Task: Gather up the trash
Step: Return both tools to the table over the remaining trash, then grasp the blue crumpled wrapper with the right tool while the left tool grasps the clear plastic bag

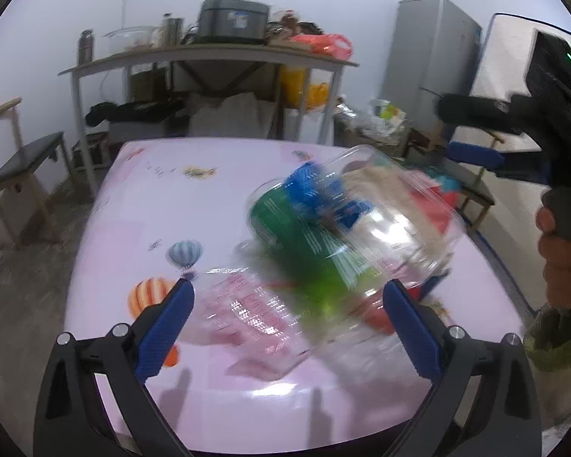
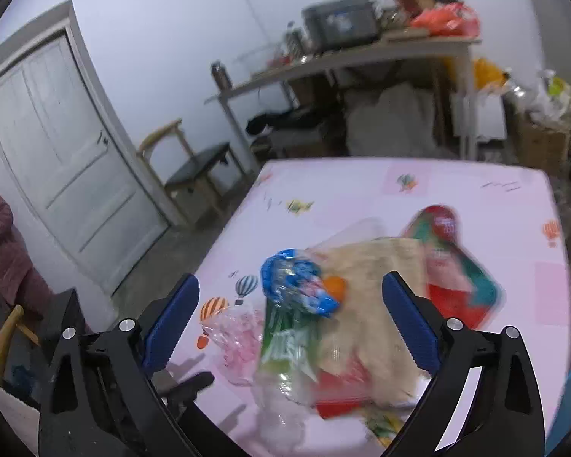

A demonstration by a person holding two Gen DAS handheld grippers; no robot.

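Both grippers, left (image 1: 285,320) and right (image 2: 291,312), hover wide-fingered over the blurred wrapper pile (image 2: 346,304) on the table (image 1: 141,205); gathering is underway, and next one must close on a wrapper.

No text, brand or number could be read. White print was seen on the green wrapper (image 2: 285,346) between the fingers, and marks on the red packet (image 2: 447,228) beyond the right-hand finger, both blurred past reading.
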